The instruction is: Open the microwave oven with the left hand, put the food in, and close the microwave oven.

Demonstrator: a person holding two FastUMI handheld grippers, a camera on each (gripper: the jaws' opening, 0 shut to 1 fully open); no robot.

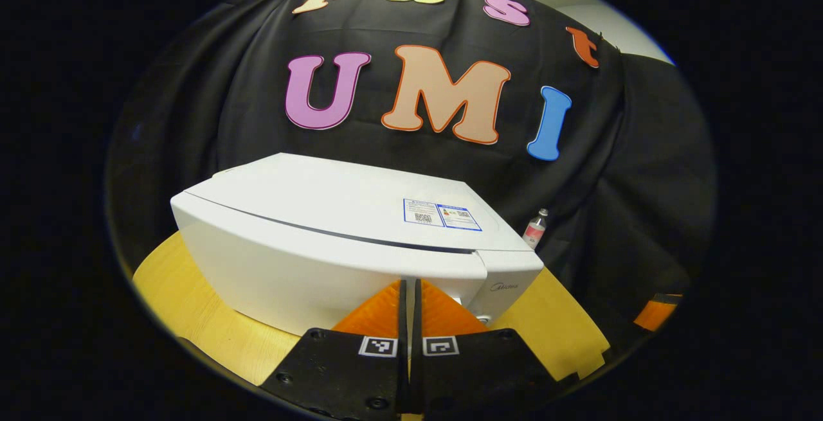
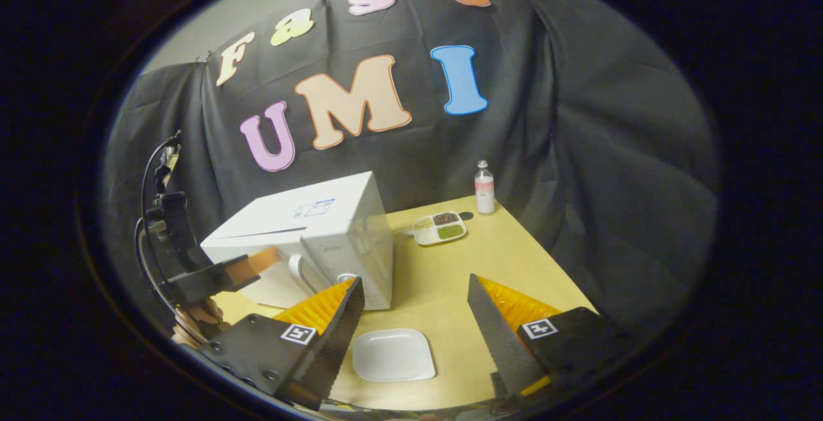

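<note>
White boxy microwave oven (image 1: 334,241) door closed, left gripper (image 1: 409,292) pinched together right at it, right gripper (image 2: 415,308) spread wide over square white plate (image 2: 393,355)

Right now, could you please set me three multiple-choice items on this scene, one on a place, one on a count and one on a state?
1. Where is the white plate?
A. on top of the microwave
B. on the table in front of the microwave
C. beside the bottle

2. How many compartments of the food tray hold food?
A. one
B. three
C. five

3. How is the microwave door?
A. closed
B. wide open
C. removed

Key: 1 B, the plate lies on the table, between the right gripper fingers in its view. 2 B, three fillings show. 3 A, the door sits flush in the left gripper view, with the left gripper shut before it.
</note>
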